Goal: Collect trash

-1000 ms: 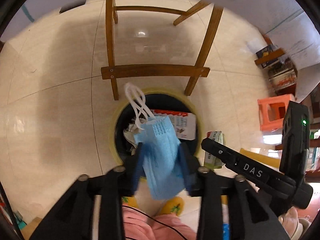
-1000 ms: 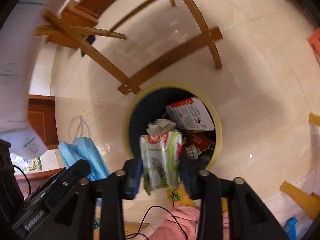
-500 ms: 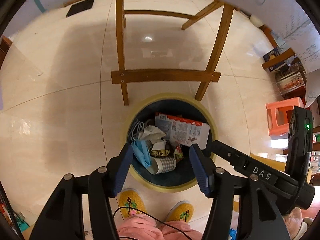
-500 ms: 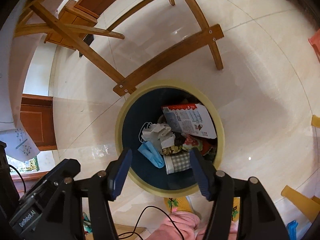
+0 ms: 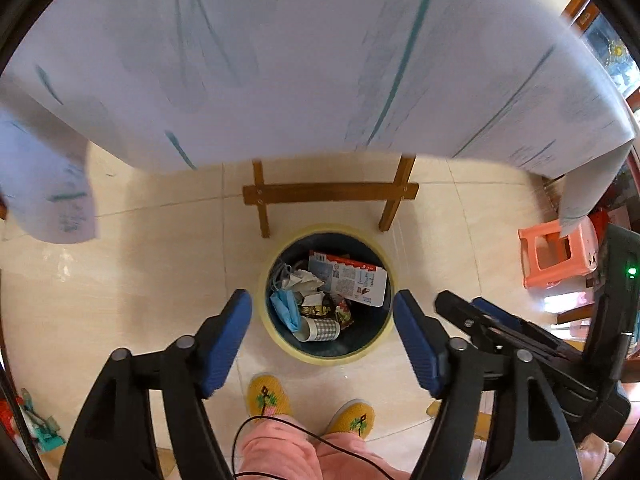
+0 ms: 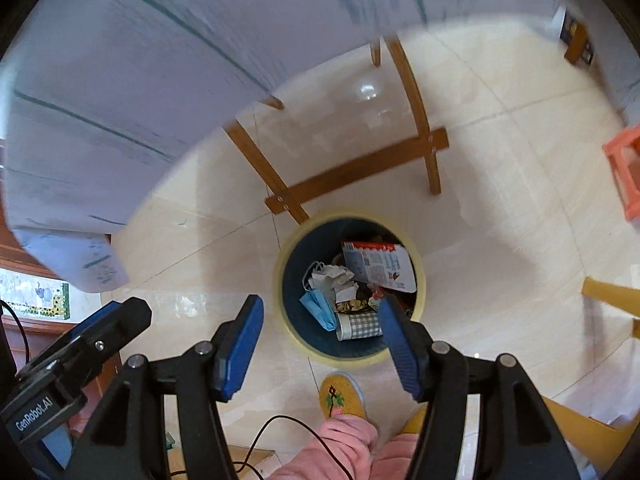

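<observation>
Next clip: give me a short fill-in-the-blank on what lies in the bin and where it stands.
1. The blue face mask lies inside the round ____.
2. The checked paper cup lies on its ____.
3. The bin stands in front of a table's ____ legs.
4. Nothing is held between the pads of either ____.

Missing: bin; side; wooden; claw

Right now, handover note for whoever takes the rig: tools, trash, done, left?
Left tool: empty, jaws opening, above the bin.
Right tool: open, empty, also over the bin.
In the bin: blue face mask, checked paper cup, red and white carton, crumpled tissue and wrappers.
Done: mask and cup are binned.
Left: no loose trash shows on the floor here; the draped table top is unseen, so check it.
</observation>
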`<control>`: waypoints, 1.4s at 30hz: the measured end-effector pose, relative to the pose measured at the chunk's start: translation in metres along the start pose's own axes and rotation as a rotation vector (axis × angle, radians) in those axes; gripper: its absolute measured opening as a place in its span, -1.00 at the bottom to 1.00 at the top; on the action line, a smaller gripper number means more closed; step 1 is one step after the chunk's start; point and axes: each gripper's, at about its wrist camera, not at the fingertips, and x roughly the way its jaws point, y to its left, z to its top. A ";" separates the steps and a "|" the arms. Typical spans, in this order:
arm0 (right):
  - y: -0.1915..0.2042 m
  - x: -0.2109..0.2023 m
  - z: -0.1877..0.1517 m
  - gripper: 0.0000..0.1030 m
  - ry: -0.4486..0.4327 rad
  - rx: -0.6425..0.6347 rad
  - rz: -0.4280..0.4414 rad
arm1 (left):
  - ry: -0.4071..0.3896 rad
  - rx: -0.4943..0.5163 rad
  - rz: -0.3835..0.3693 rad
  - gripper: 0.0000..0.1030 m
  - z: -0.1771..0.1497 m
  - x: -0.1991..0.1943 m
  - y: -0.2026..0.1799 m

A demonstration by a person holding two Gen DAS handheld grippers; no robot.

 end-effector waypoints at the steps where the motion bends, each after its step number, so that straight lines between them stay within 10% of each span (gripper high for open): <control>1: 0.003 -0.011 0.001 0.18 -0.006 -0.005 -0.002 | -0.008 0.006 0.011 0.42 0.001 -0.013 -0.003; 20: 0.084 -0.256 0.013 0.28 -0.211 -0.205 -0.010 | -0.185 -0.031 0.095 0.45 0.016 -0.248 -0.031; 42: 0.132 -0.365 -0.001 0.28 -0.430 -0.338 -0.010 | -0.429 -0.053 0.153 0.45 0.001 -0.366 -0.059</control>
